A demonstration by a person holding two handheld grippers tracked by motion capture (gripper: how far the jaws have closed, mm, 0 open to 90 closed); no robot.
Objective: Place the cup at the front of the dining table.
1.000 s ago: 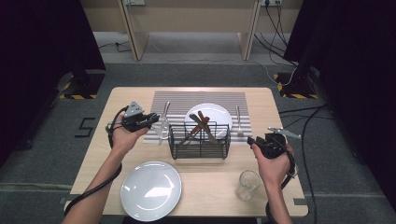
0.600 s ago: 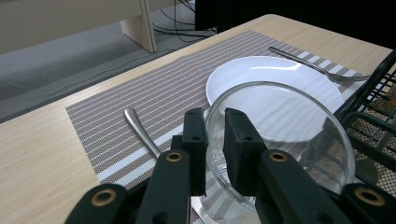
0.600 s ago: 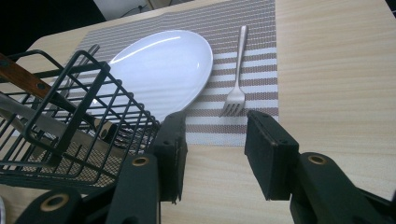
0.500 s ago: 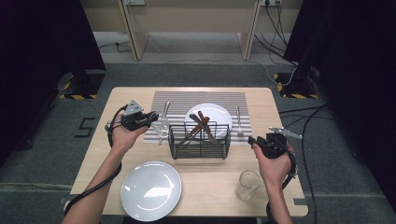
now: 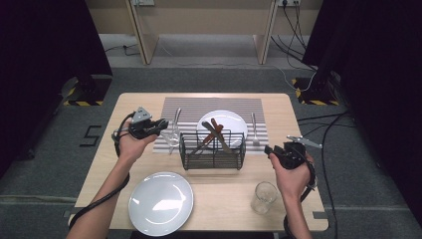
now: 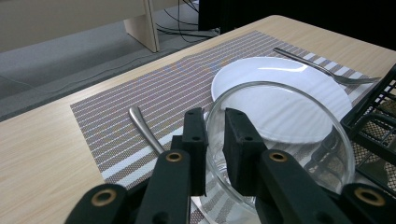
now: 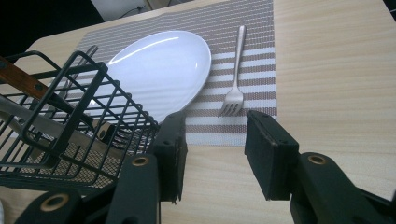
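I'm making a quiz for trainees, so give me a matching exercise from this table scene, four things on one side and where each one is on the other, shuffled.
Things:
1. glass in the left tongs
2. fork
3. brown-handled knives
4. second glass

Places:
A. on the striped mat, right of the far plate
B. on bare wood near the right hand
C. standing in the black wire basket
D. rim pinched, at the mat's left part

Pairs: 1-D, 2-A, 3-C, 4-B
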